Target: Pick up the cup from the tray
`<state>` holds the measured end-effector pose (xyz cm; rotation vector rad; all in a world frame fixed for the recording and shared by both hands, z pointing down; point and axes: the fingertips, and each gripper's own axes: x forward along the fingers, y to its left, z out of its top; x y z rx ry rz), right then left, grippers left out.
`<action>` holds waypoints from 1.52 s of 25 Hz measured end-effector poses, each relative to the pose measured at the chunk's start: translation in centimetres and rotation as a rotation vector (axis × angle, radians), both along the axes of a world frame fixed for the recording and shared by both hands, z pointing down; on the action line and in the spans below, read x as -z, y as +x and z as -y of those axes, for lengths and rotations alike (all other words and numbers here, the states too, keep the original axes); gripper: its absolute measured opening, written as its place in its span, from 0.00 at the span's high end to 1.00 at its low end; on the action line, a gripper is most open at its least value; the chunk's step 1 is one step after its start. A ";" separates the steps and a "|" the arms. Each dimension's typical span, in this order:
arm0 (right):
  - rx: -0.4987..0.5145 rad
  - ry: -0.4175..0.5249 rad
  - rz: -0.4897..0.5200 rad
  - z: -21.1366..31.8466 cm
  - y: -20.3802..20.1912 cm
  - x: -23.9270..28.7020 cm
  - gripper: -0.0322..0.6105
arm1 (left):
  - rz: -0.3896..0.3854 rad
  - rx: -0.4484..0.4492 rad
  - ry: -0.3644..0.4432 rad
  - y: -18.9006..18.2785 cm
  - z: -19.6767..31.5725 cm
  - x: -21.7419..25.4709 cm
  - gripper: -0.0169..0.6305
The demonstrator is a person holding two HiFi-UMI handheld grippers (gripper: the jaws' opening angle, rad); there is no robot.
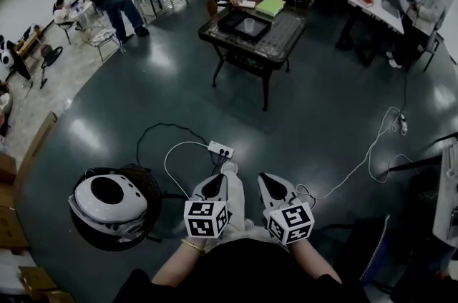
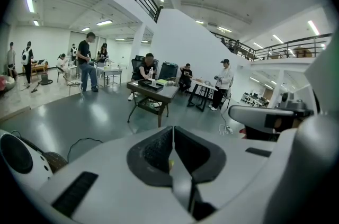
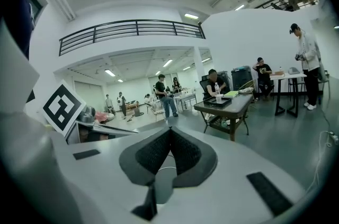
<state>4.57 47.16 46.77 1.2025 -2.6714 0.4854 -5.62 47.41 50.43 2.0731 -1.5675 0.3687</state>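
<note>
Left tongs [image 2: 173,131] and right tongs [image 3: 170,131] clenched empty (cup [image 1: 248,24] sits on tray [image 1: 229,27]).

Small pale cup [image 1: 248,24], upright, near centre of tray [image 1: 230,23]. Shallow black rectangular tray, lying flat on dark table [image 1: 285,36], toward its far left part in the head view.

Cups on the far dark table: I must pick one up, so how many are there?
1. A small pale cup stands in the black rectangular tray on the dark square table; others may be too small to see.
</note>
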 end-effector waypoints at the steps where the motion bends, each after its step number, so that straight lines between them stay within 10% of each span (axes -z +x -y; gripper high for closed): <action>1: -0.003 -0.004 -0.001 0.1 0.0 -0.2 0.93 | 0.001 -0.009 -0.005 0.3 0.2 -0.2 0.94; 38: -0.100 -0.024 -0.061 37.2 -7.9 -0.1 0.93 | 0.055 -0.229 -0.054 -4.7 37.5 -0.4 0.94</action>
